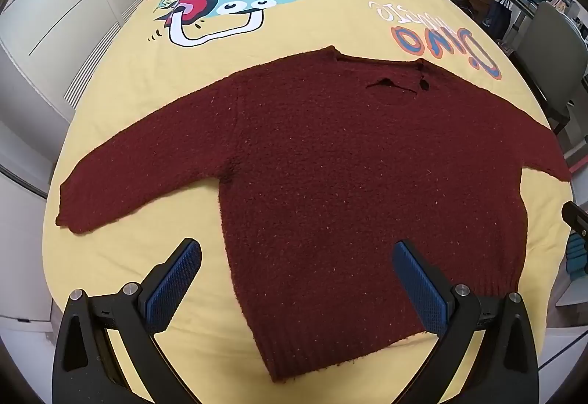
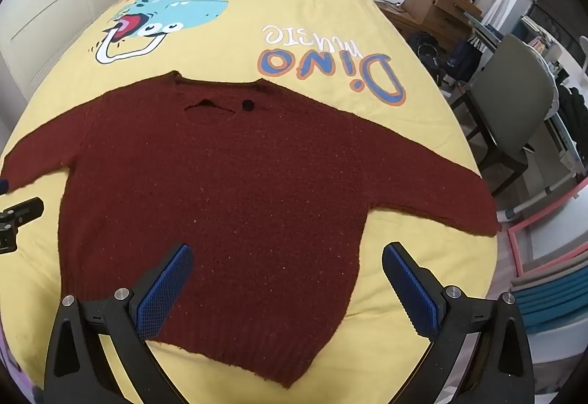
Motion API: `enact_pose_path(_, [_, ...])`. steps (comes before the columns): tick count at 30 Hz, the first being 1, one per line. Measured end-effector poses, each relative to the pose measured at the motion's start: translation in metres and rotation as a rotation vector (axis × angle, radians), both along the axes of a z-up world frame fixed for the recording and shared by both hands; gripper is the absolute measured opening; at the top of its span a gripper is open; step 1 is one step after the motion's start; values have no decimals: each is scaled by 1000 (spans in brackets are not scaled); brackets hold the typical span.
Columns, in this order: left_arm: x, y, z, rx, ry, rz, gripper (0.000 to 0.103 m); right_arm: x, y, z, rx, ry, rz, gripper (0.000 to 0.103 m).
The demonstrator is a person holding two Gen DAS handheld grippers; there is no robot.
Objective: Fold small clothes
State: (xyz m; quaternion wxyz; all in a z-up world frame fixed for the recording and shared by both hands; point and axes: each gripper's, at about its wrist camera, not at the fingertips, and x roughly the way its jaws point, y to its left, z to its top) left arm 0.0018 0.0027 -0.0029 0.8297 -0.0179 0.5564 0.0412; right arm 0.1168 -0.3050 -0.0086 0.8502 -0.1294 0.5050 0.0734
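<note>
Bed (image 1: pixel 121 103) with yellow dino cover, takes most of both views. Sweater (image 1: pixel 349 183), dark red knit, lies flat on the bed's near half, front up, collar (image 1: pixel 389 73) away from the camera, both sleeves spread out sideways, hem (image 1: pixel 330 363) nearest. Laid out flat like this so the sleeves can be folded in first, likely. No fold made yet, so the task looks to be at its start. Left claw (image 1: pixel 297 288) wide, holding nothing, hovering over the hem's left part, angled steeply down. Right claw (image 2: pixel 287 290) wide too, holding nothing, above the hem's right part. Both look staged for a grab. Small black button (image 2: pixel 248 104) at the collar.
</note>
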Motion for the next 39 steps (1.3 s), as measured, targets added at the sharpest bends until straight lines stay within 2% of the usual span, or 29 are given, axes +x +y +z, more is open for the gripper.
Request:
enact_pose_path(27, [1,-2,-2,-22,-2,-12,102,-1,-2,-6,-6,9,8,102])
enact_pose_path(33, [3,-5,-4,6,-14,-23,102,2,-8,-16,19,20,3,102])
enact_pose_path(37, [4,-6,-2,-17,-52,-56,102,7,-19,-28,19,33,-10,102])
enact_pose_path(39, [6,-7,-1,-18,-56,-67,102,10,-29,-33,29,0,-24,102])
